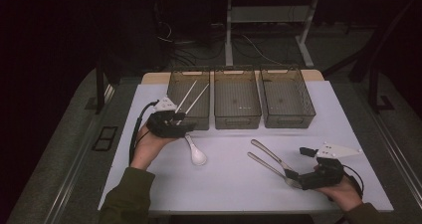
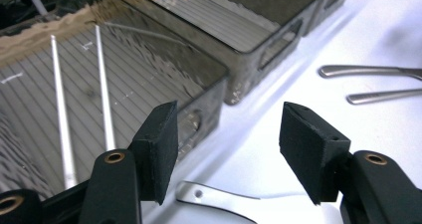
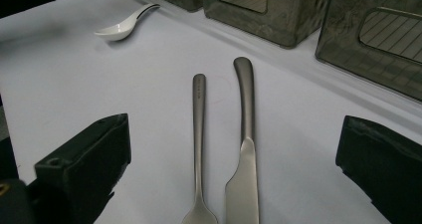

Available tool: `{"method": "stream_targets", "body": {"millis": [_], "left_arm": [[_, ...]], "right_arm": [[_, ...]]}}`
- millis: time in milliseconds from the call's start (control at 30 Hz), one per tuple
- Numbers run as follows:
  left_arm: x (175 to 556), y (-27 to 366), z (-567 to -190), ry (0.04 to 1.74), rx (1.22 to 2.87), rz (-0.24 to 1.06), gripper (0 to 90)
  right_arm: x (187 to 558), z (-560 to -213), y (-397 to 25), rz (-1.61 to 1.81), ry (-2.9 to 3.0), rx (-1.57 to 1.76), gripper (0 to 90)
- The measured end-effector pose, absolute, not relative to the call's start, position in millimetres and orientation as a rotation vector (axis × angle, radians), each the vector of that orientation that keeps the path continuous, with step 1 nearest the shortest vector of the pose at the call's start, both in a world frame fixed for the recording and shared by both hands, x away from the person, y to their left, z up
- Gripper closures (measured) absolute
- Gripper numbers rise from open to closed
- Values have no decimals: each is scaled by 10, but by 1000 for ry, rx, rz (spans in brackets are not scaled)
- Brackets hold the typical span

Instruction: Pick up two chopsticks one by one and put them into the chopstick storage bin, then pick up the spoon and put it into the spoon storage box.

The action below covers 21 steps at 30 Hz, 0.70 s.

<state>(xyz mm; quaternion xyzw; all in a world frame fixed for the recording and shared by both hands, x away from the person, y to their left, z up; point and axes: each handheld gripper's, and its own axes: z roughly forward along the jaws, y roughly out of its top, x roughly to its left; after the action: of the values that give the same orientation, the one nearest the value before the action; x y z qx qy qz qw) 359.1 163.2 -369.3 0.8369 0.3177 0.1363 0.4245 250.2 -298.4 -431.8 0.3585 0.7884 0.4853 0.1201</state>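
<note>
Smoked-plastic left bin [image 1: 188,102] holds two chopsticks [image 1: 191,97] – left gripper [image 2: 226,152] just before it, fingers released, white spoon [image 1: 195,153] beneath. Right gripper [image 3: 234,171] well right of bin, fingers released astride fork [image 3: 199,134] and knife [image 3: 245,149] on desk [image 1: 229,179] – sorting likely; next: close on one

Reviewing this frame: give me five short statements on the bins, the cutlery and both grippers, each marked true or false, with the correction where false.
1. Three bins stand in a row at the far side of the table. True.
2. The chopsticks lie in the middle bin. False: they lie in the left bin.
3. The left gripper is shut on the white spoon. False: its fingers are open, and the spoon lies on the table.
4. The fork and the knife lie side by side on the table between the open fingers of the right gripper. True.
5. The right bin holds a spoon. False: no cutlery is visible in it.
</note>
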Motion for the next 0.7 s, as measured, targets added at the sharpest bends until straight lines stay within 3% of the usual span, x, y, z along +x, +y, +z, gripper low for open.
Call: {"method": "stream_targets", "body": {"millis": [433, 700], "left_arm": [[3408, 1573, -3964, 791, 2111, 376, 427], [3486, 1553, -4109, 821, 2154, 412, 601]], "right_arm": [[2495, -4313, -2992, 1416, 2299, 1049, 9], [2497, -4313, -2995, 1417, 2299, 1049, 9]]}}
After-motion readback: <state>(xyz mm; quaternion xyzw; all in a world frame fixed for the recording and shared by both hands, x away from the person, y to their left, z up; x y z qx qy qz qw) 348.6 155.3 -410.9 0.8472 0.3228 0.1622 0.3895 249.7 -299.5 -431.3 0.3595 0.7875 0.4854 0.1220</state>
